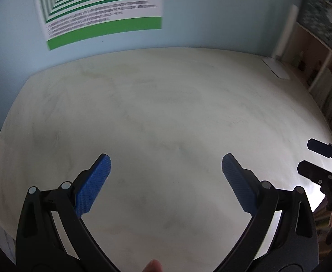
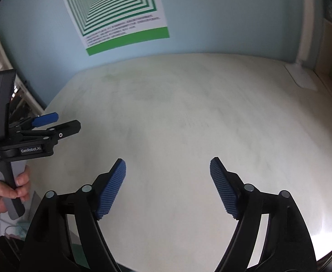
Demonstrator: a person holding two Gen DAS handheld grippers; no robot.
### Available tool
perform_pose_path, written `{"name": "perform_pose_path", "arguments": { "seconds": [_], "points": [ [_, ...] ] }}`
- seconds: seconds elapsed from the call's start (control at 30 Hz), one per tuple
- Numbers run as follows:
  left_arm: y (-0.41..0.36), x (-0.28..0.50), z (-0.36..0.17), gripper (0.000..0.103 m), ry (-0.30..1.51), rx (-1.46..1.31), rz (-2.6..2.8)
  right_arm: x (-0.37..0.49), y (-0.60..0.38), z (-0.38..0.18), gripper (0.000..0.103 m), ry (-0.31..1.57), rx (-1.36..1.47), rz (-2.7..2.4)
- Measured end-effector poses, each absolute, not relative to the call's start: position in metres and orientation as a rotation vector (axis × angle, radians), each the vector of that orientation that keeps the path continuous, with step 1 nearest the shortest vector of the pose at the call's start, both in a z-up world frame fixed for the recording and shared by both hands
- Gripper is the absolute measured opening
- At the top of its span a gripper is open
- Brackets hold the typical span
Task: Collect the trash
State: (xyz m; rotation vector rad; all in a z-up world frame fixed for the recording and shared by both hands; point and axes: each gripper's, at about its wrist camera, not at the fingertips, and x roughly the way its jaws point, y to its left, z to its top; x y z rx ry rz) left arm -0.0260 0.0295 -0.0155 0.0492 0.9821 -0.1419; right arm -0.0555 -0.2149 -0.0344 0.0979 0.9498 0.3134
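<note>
No trash shows in either view. My left gripper (image 1: 166,165) is open and empty, held above the pale tabletop (image 1: 161,104). My right gripper (image 2: 167,167) is open and empty above the same tabletop (image 2: 188,117). The right gripper also shows at the right edge of the left wrist view (image 1: 306,156), jaws apart. The left gripper also shows at the left of the right wrist view (image 2: 68,122), held in a hand (image 2: 4,190), jaws apart.
A green-and-white striped poster (image 1: 102,6) hangs on the light blue wall behind the table; it also shows in the right wrist view (image 2: 118,11). A white lamp base (image 2: 302,77) stands at the table's back right corner. Shelves (image 1: 324,83) stand to the right.
</note>
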Motion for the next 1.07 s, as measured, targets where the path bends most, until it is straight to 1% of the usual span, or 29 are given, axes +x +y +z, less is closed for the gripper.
{"name": "perform_pose_path", "arguments": {
  "seconds": [0.27,0.7,1.07],
  "points": [
    [0.037,-0.018,-0.009,0.096,0.955,-0.001,0.005,-0.020,-0.218,-0.039,0.078,0.967,0.082,0.403],
    [0.031,-0.015,-0.015,0.096,0.916,0.000,0.081,-0.007,-0.228,-0.046,0.078,0.968,0.067,0.425],
    [0.035,-0.009,-0.021,0.096,0.948,0.016,0.073,-0.004,-0.232,-0.048,0.078,0.969,0.081,0.420]
  ]
}}
